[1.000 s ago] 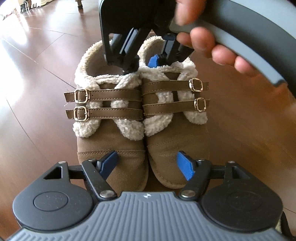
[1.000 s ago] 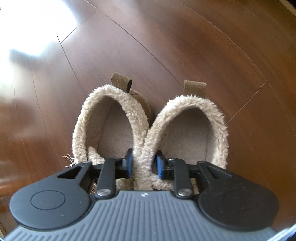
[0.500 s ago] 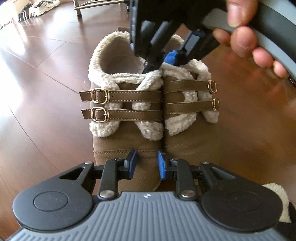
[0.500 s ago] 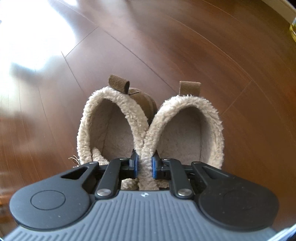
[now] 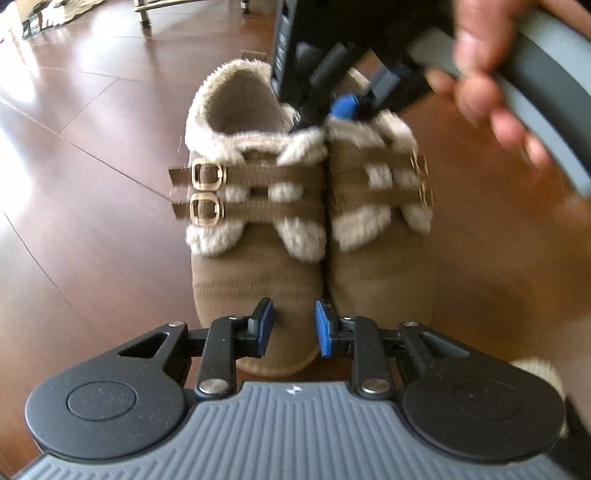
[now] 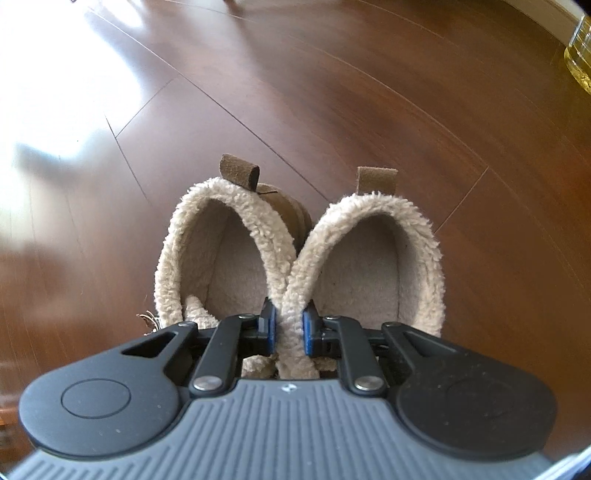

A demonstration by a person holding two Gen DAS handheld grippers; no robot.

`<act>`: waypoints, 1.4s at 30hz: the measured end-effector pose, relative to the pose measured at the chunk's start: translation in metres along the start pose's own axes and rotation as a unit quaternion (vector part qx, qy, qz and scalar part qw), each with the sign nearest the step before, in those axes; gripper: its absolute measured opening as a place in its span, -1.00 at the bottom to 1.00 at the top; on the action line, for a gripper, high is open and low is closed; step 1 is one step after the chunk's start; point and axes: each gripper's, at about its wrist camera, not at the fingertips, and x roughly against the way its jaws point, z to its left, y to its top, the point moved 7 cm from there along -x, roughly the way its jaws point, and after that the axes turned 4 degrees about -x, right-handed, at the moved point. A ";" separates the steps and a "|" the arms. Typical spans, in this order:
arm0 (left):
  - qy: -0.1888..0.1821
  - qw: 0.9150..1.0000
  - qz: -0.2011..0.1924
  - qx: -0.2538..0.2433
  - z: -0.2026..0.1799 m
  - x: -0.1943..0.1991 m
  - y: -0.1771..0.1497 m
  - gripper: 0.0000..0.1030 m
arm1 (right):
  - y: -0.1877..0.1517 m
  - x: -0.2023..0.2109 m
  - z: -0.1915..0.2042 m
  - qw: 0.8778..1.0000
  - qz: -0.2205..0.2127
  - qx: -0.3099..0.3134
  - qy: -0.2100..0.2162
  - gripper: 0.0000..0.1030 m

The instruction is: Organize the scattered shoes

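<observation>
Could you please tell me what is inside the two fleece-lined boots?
Both boots show only pale fleece lining. The right gripper pinches their touching inner collars, and its body hides the toe ends.

Home interior: glossy dark wood plank floor (image 6: 369, 92), fleece-lined shoes (image 5: 258, 206), furniture legs (image 5: 144, 11) beyond.

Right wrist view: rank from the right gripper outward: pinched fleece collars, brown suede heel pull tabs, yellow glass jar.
1. Pinched fleece collars of the two brown suede boots, dead centre between the fingers of the right gripper.
2. Brown suede heel pull tabs, straight ahead at the boots' far rims; left and right tabs too close to rank apart.
3. Yellow glass jar, far upper right, on the wooden floor.
</observation>
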 end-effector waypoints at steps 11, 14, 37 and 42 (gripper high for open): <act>0.024 0.998 0.059 0.006 0.005 -0.040 -0.043 0.01 | 0.007 -0.001 0.002 1.000 0.002 0.007 -0.003 -0.73; 0.027 0.998 0.050 0.010 0.015 -0.047 -0.037 0.01 | 0.001 0.012 0.014 1.000 0.006 0.015 -0.004 -0.69; 0.012 1.000 0.004 0.012 0.066 -0.069 -0.014 -0.16 | -0.041 0.110 0.057 0.995 -0.088 0.035 -0.018 -0.74; 0.016 0.999 -0.028 0.009 0.082 -0.061 0.012 -0.28 | -0.036 0.144 0.074 0.993 -0.112 0.027 -0.012 -0.74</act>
